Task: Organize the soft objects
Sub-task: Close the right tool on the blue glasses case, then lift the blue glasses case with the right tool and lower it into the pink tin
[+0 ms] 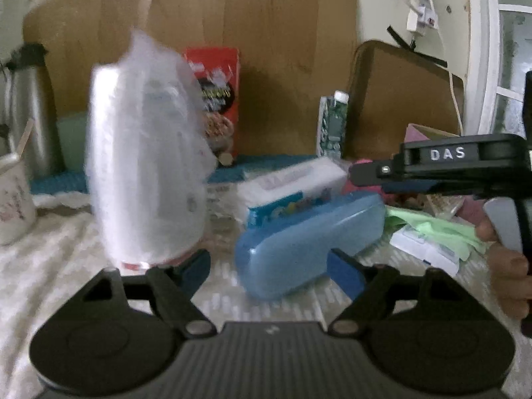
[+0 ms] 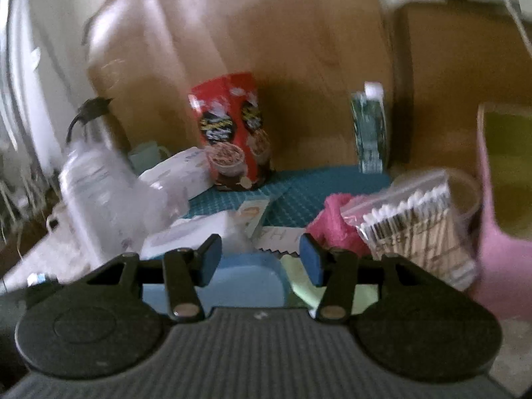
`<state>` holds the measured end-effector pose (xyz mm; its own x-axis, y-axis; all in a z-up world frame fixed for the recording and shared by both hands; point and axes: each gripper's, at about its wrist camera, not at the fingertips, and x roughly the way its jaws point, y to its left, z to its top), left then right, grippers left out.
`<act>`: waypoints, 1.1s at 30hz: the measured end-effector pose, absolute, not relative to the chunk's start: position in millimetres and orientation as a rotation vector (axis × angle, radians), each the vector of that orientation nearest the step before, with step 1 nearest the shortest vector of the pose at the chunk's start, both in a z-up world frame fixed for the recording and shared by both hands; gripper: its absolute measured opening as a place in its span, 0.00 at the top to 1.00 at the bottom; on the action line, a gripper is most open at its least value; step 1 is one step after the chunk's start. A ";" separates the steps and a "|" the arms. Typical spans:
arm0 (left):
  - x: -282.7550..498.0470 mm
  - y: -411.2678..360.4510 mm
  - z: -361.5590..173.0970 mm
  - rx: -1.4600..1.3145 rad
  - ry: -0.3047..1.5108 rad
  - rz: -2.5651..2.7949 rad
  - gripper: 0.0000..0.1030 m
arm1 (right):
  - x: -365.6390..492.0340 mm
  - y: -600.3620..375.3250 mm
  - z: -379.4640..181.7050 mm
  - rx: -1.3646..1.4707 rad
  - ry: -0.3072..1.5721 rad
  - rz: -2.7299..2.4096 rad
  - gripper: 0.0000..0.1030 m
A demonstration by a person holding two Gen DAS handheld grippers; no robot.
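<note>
A tall white roll in clear plastic wrap (image 1: 146, 166) stands upright on the pale cloth, just beyond my left gripper's left finger; it also shows in the right wrist view (image 2: 99, 196). My left gripper (image 1: 269, 272) is open and empty, with a blue plastic case (image 1: 309, 239) lying between and beyond its fingers. A white tissue pack (image 1: 292, 183) lies behind the case. My right gripper (image 2: 261, 261) is open and empty, above the blue case (image 2: 246, 282). A pink soft item (image 2: 332, 222) and a bag of cotton swabs (image 2: 419, 222) lie to its right. The right gripper's body (image 1: 465, 163) shows in the left wrist view.
A red snack bag (image 2: 232, 133), a green bottle (image 2: 369, 129) and a steel flask (image 1: 30, 106) stand at the back against wooden boards. A mug (image 1: 13, 206) is at the left. A pink container (image 2: 498, 199) stands at the right. A green cloth (image 1: 432, 229) lies right of the case.
</note>
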<state>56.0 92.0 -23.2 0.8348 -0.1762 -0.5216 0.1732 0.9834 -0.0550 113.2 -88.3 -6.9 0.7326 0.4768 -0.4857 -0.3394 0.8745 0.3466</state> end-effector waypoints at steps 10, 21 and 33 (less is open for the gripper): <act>14.7 100.6 -16.8 -0.031 0.580 -0.313 0.21 | 55.2 -103.6 -15.1 0.356 0.701 0.579 0.44; 11.7 118.5 -7.7 -0.139 0.685 -0.223 0.12 | 16.0 -108.6 -9.9 0.258 0.635 0.622 0.43; 27.3 118.8 -15.4 -0.272 0.796 -0.356 0.27 | 20.2 -71.7 -21.4 -0.093 0.657 0.715 0.18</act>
<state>27.3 118.8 -15.4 0.6451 -0.4097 -0.6450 0.2077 0.9064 -0.3679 20.2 -71.7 -21.4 0.5647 0.5791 -0.5880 -0.6354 0.7597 0.1379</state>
